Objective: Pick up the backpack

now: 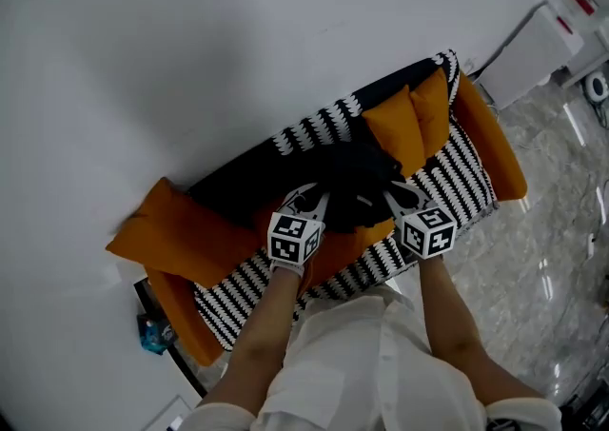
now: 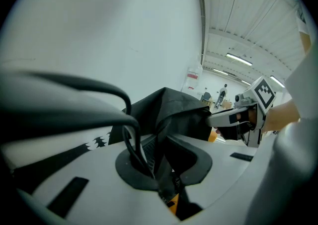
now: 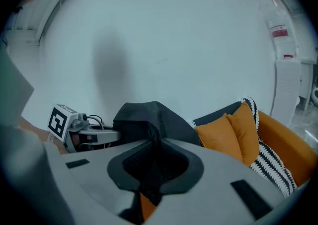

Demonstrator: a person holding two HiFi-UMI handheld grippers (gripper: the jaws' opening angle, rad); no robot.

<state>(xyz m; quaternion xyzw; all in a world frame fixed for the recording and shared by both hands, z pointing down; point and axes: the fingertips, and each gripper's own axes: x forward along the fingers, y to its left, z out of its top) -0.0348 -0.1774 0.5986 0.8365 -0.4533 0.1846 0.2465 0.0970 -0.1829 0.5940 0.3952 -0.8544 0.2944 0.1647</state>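
Black backpack (image 1: 357, 182) sits between both grippers, over the striped sofa (image 1: 463, 184) and in front of its orange cushions (image 1: 411, 121) — whether its base touches the seat can't be told. Left gripper (image 1: 306, 201) is clenched on a fold of the bag's black fabric, which is pinched between the jaws in the left gripper view. Right gripper (image 1: 403, 197) is likewise clamped on the fabric at the opposite side. White wall (image 1: 190, 39) behind.
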